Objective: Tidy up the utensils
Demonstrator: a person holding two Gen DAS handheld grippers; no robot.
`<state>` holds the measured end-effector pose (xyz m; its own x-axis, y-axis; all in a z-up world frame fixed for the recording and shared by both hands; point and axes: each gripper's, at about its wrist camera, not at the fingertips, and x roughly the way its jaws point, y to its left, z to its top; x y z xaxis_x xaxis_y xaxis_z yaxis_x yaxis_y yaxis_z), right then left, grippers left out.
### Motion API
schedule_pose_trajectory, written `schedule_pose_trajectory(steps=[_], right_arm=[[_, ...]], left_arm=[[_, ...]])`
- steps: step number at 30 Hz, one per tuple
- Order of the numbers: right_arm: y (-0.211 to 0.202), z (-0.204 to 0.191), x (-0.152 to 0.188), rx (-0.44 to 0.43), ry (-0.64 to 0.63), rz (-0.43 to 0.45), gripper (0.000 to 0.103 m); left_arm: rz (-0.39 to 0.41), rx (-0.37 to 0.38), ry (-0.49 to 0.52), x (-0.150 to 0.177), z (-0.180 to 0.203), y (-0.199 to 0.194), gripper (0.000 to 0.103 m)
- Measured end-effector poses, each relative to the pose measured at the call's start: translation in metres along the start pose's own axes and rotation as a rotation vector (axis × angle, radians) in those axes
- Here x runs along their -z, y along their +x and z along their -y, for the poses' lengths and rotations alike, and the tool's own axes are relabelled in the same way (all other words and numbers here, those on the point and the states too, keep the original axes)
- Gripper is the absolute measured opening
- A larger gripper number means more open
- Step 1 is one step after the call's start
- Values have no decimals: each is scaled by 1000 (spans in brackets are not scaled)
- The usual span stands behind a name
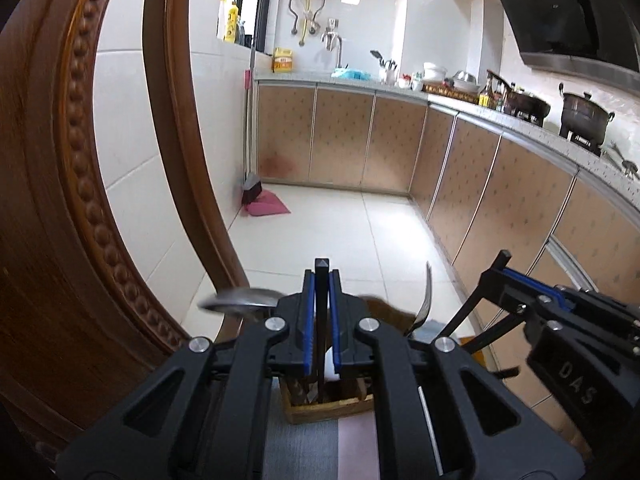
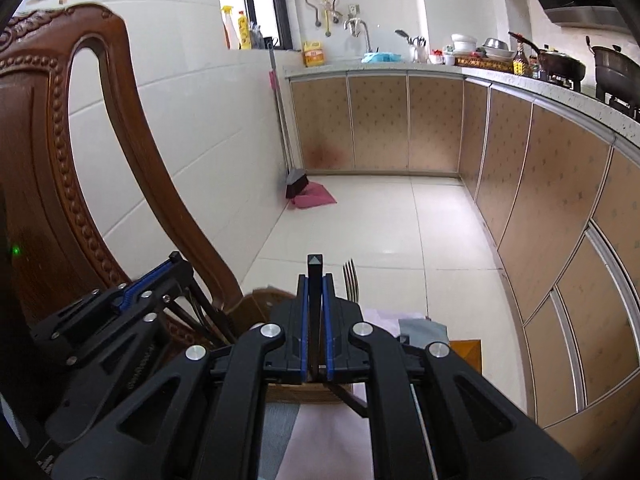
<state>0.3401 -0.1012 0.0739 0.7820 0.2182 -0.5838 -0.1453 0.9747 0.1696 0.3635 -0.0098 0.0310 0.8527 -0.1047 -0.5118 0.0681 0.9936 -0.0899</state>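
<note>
Both grippers [image 1: 322,276] [image 2: 315,272] clamp dark chopsticks [image 1: 322,320]; lower each upright into the wooden holder [image 1: 328,406], clear of the fork [image 1: 426,304].

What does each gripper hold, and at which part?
Left gripper and right gripper each clamp one black square chopstick near its upper end.

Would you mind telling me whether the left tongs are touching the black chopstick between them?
Touching. In the left wrist view the left tongs stand shut, both blue pads pressed flat against the black chopstick, with no gap on either side.
</note>
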Motion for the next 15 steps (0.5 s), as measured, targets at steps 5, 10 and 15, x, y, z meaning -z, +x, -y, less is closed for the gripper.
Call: schedule_pose_trajectory(steps=[5,10,15], right_arm=[[-6,2,5,2,2,2,25],[-39,9,5,-10,17,64,49],[-92,20,26,3,28,134,65]], left_arm=[[5,14,-10,3,-4,-6,12],[26,23,-24,11,-13,-34,49],[34,-16,5,37,-13,-76,74]])
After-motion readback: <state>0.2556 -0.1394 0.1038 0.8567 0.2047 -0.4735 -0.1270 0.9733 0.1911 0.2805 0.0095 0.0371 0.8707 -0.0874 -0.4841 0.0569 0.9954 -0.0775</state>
